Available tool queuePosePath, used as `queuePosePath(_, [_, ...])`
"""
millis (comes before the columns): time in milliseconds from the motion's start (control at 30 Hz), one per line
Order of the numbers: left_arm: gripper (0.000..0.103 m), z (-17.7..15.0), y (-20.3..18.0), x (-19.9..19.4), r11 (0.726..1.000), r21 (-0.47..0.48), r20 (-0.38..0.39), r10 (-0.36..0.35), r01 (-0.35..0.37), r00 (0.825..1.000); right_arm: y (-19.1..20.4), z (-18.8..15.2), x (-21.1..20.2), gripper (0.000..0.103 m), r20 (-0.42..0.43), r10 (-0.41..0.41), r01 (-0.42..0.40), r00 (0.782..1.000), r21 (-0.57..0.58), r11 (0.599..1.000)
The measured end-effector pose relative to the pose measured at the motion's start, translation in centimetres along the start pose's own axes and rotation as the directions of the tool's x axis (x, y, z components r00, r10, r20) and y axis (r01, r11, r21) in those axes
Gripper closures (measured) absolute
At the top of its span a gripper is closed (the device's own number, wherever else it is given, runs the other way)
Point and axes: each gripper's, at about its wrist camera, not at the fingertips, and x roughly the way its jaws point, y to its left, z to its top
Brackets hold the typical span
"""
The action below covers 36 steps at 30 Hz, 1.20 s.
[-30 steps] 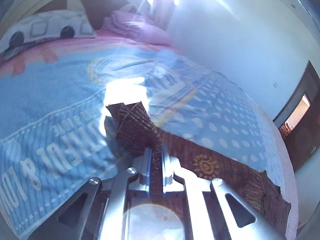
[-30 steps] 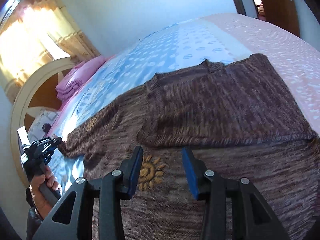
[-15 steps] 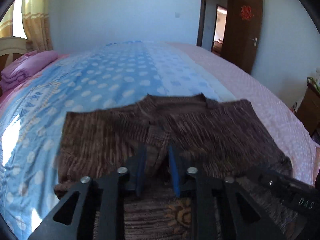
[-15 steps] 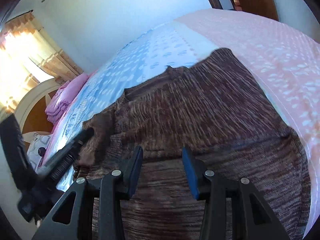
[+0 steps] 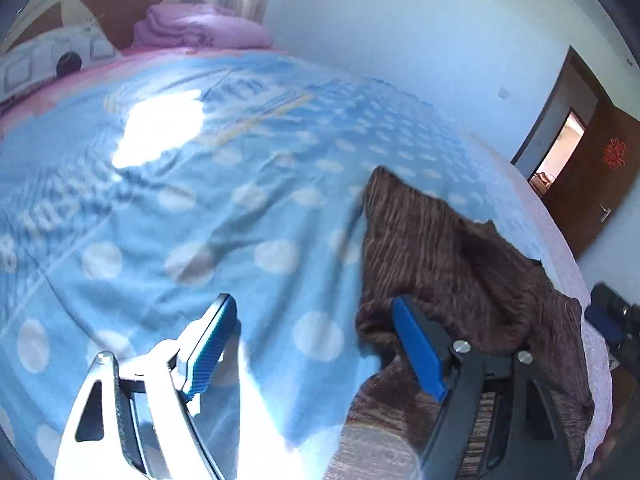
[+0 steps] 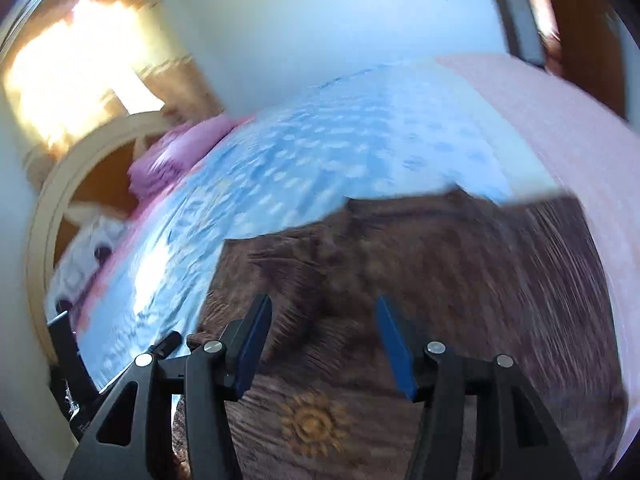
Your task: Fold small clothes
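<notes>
A small brown knitted sweater (image 6: 420, 280) with a yellow sun motif (image 6: 314, 424) lies flat on the bed, both sleeves folded in over its body. In the left wrist view the sweater (image 5: 452, 248) lies to the right. My left gripper (image 5: 316, 344) is open and empty over the blue sheet at the sweater's left edge; its right finger (image 5: 416, 348) overlaps the folded edge. My right gripper (image 6: 322, 344) is open and empty just above the sweater's middle.
The bed has a blue dotted sheet (image 5: 200, 220) and a pink part (image 6: 540, 120) at the right. A pink folded blanket (image 5: 196, 28) and a car-print pillow (image 5: 48, 68) lie by the headboard. A brown door (image 5: 588, 168) stands at the right.
My left gripper let go of the sleeve it held, leaving it folded over the sweater, opened wide and swung back left over the sheet. My right gripper stayed open and shifted over the sweater.
</notes>
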Motion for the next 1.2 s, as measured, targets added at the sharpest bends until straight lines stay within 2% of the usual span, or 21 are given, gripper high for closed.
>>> queuePosePath(100, [0.018,-0.1,0.2,-0.4,1.0,-0.014,0.017,-0.011,0.011,1.0,3.6,1.8,4.0,0.042,-0.051,-0.033,0.022,0.998,-0.203,0.979])
queuePosePath(167, [0.015,-0.2,-0.3,0.1,1.0,0.006,0.004,0.006,-0.006,1.0,5.3,2.2,7.3,0.043,-0.097,-0.08,0.044,0.992,-0.327,0.944])
queuePosePath(267, [0.01,-0.3,-1.1,0.7,0.999,0.042,0.002,0.023,-0.023,1.0,6.2,1.4,11.1,0.043,-0.172,-0.137,0.051,0.975,-0.429,0.902])
queuePosePath(300, [0.009,-0.3,-1.2,0.9,0.998,0.051,-0.002,0.031,-0.031,1.0,6.1,1.1,12.3,0.045,-0.189,-0.183,0.082,0.965,-0.445,0.892])
queuePosePath(333, [0.008,-0.2,-1.4,1.4,0.997,0.062,-0.01,0.039,-0.039,0.999,5.7,0.9,13.0,0.079,-0.2,-0.226,0.118,0.953,-0.442,0.889])
queuePosePath(367, [0.006,-0.2,-1.7,1.7,0.996,0.075,-0.015,0.049,-0.048,0.999,5.0,1.0,13.1,0.095,-0.216,-0.213,0.116,0.953,-0.392,0.913])
queuePosePath(467, [0.006,-0.2,-1.7,1.9,0.992,0.097,-0.021,0.079,-0.076,0.997,3.0,2.1,10.6,0.095,-0.152,-0.11,0.075,0.982,-0.22,0.973])
queuePosePath(567, [0.006,-0.1,-2.1,2.4,0.987,0.12,-0.034,0.116,-0.111,0.993,1.0,2.9,7.0,0.095,-0.052,-0.034,0.031,0.998,-0.059,0.998])
queuePosePath(633, [0.006,-0.2,-2.3,2.6,0.982,0.136,-0.04,0.141,-0.135,0.989,-0.8,3.1,4.4,0.095,0.011,-0.013,0.013,1.0,0.048,0.999])
queuePosePath(700, [0.006,-0.2,-2.5,2.7,0.977,0.148,-0.044,0.159,-0.151,0.986,-2.3,2.9,2.6,0.095,0.044,-0.034,0.029,0.998,0.107,0.994])
queuePosePath(767, [0.005,-0.3,-2.6,2.7,0.975,0.156,-0.045,0.168,-0.159,0.985,-4.2,2.3,2.5,0.095,0.025,-0.058,0.054,0.998,0.151,0.987])
queuePosePath(867, [0.005,-0.4,-2.7,2.7,0.971,0.165,-0.046,0.18,-0.171,0.982,-7.2,0.9,4.4,0.094,-0.043,-0.08,0.088,0.996,0.227,0.97])
queuePosePath(900, [0.005,-0.4,-2.7,2.7,0.971,0.167,-0.046,0.182,-0.172,0.982,-8.2,0.6,4.8,0.092,-0.06,-0.089,0.101,0.994,0.245,0.964])
queuePosePath(967, [0.005,-0.4,-2.7,2.7,0.972,0.164,-0.049,0.181,-0.17,0.982,-10.2,-0.1,4.6,0.081,-0.072,-0.099,0.116,0.992,0.309,0.944])
queuePosePath(1000, [0.005,-0.4,-2.7,2.7,0.972,0.165,-0.049,0.18,-0.17,0.982,-11.3,-0.6,3.8,0.077,-0.048,-0.075,0.087,0.996,0.363,0.928])
queuePosePath(1067, [0.004,-0.4,-2.8,2.7,0.97,0.17,-0.049,0.185,-0.174,0.981,-12.6,-1.4,2.0,0.05,0.004,-0.035,0.03,0.999,0.431,0.902])
queuePosePath(1133, [0.004,-0.4,-2.8,2.7,0.969,0.173,-0.049,0.187,-0.177,0.981,-12.6,-2.5,0.4,0.046,0.036,-0.005,-0.011,0.999,0.445,0.895])
queuePosePath(1167, [0.004,-0.4,-2.8,2.7,0.97,0.171,-0.049,0.186,-0.175,0.981,-12.0,-3.1,-0.1,0.046,0.044,0.034,-0.049,0.998,0.427,0.903])
queuePosePath(1200, [0.004,-0.4,-2.9,2.7,0.97,0.171,-0.048,0.185,-0.175,0.981,-11.3,-3.6,-0.2,0.046,0.036,0.039,-0.05,0.999,0.399,0.915])
